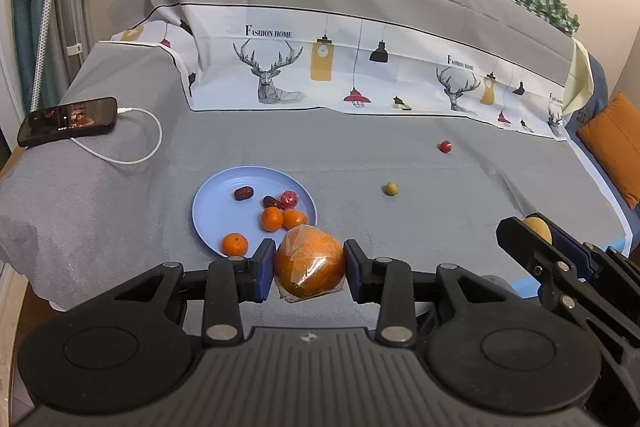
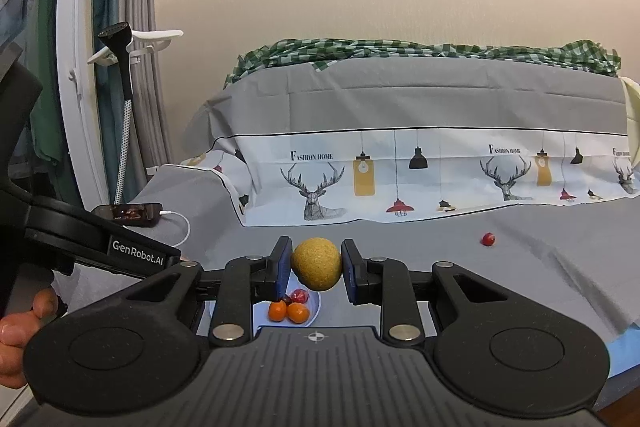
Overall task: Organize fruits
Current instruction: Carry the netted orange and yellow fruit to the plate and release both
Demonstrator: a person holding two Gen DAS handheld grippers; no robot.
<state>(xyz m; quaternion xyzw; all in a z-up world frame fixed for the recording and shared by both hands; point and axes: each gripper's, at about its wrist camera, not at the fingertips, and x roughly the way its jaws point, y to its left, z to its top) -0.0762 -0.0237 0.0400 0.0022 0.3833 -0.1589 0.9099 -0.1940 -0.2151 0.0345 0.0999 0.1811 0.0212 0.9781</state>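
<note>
My left gripper [image 1: 310, 265] is shut on a large orange wrapped in clear plastic [image 1: 310, 263], held at the near right rim of the blue plate [image 1: 216, 195]. The plate holds three small tangerines [image 1: 272, 219], two dark red dates [image 1: 243, 193] and a red wrapped fruit [image 1: 289, 199]. My right gripper [image 2: 316, 265] is shut on a round yellow-brown fruit [image 2: 317, 264], held above the plate [image 2: 314, 301]; it also shows at the right of the left wrist view [image 1: 538, 229]. A small green fruit [image 1: 391, 188] and a small red fruit [image 1: 445, 146] lie loose on the grey cloth.
A phone [image 1: 68, 123] on a white charging cable [image 1: 140, 147] lies at the left on the grey cloth. A raised backrest with a deer-print sheet [image 1: 280, 67] stands behind. An orange cushion [image 1: 616, 143] is at the far right. A garment steamer pole [image 2: 124, 99] stands left.
</note>
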